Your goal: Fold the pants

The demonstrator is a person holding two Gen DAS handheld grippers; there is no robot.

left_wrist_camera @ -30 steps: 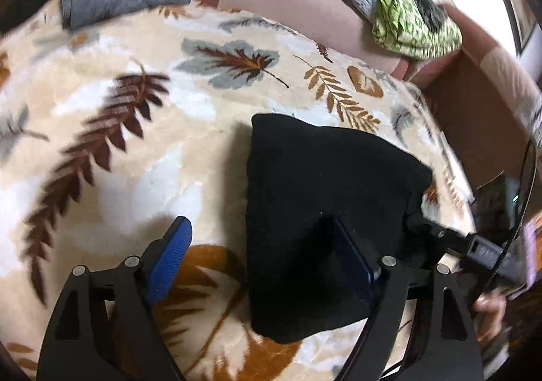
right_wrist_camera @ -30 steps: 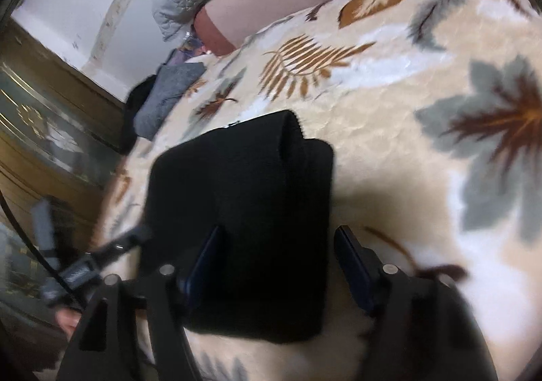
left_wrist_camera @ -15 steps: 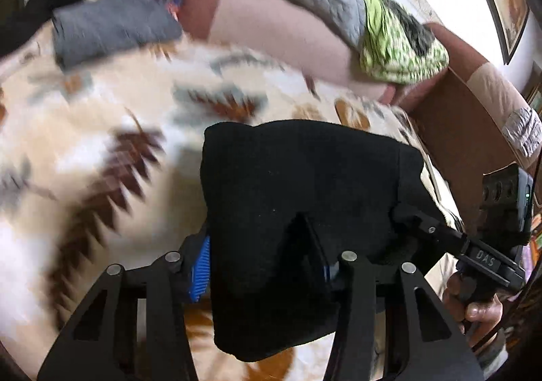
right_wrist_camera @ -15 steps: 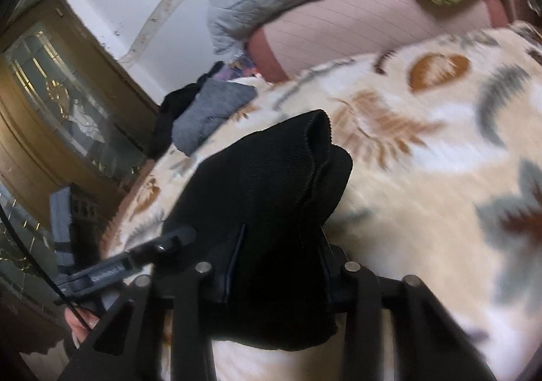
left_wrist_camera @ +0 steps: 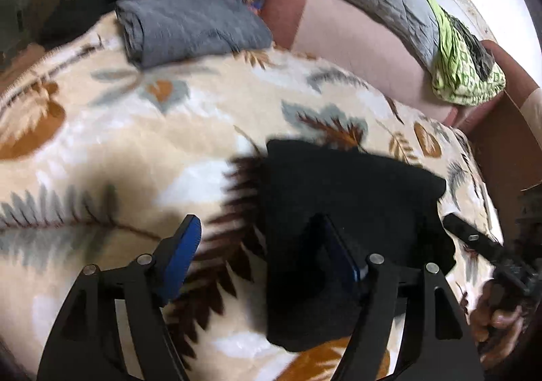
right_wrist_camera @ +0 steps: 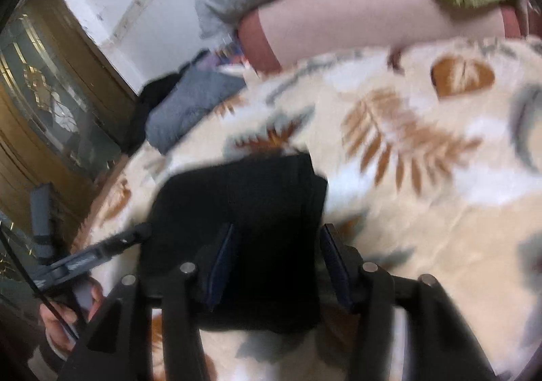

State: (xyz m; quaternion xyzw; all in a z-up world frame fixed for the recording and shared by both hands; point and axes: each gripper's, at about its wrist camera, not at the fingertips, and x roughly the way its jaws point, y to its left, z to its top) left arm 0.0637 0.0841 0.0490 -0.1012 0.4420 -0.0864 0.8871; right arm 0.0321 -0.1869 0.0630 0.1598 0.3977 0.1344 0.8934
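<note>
Now both tongs, left (left_wrist_camera: 259, 254) and right (right_wrist_camera: 276, 262), have opened wide and released the folded black pants (left_wrist_camera: 338, 211) onto the bed (left_wrist_camera: 135, 144), toward five o'clock; folding looks finished.

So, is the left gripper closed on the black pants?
No, the left gripper is open, and the black pants lie on the blanket.

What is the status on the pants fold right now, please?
Left gripper open, one finger over the folded black pants. Right gripper open astride them. Pants folded on leaf-print blanket. Nothing obstructing.
</note>
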